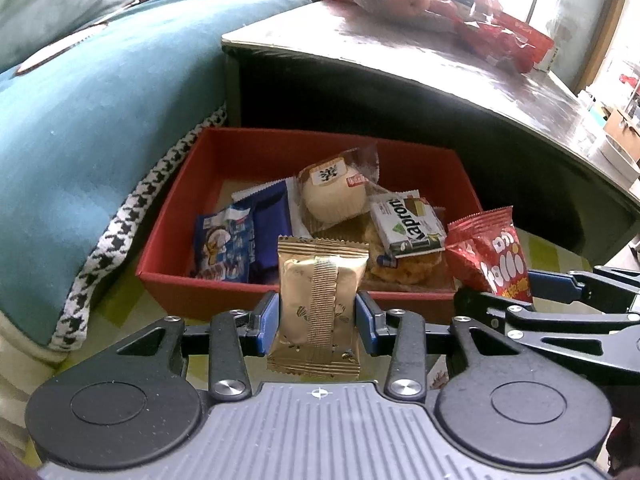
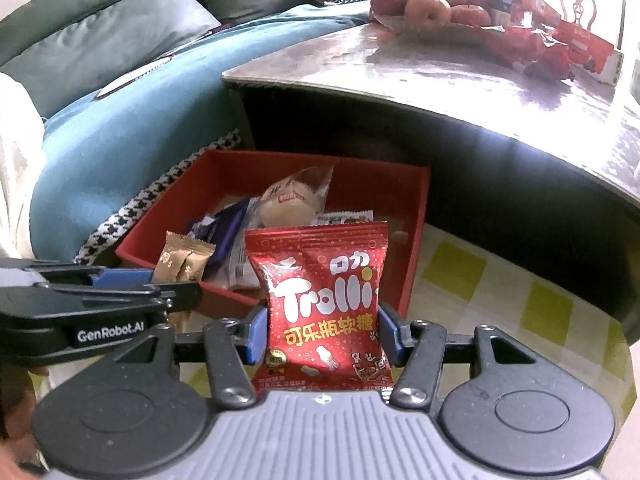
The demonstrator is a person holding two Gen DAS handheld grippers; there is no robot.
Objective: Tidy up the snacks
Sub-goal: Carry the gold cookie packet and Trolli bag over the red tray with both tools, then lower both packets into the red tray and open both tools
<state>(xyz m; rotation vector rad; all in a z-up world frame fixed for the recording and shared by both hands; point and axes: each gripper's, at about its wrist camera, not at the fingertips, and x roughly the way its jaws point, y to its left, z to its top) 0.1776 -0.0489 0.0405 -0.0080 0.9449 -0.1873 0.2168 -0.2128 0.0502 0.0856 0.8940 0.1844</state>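
The left gripper point(image 1: 318, 316) is clenched on an upright gold packet point(image 1: 320, 300), held just in front of the near wall of the red box point(image 1: 208, 288). Beside it, the right gripper point(image 2: 322, 334) clasps a red Trolli candy bag point(image 2: 322, 308) at that same near wall. The box sits on the floor between the teal sofa point(image 1: 92, 120) and the low table point(image 1: 400, 60), holding a round bun point(image 1: 332, 196), blue wrappers point(image 1: 224, 248) and a cracker pack point(image 1: 408, 220).
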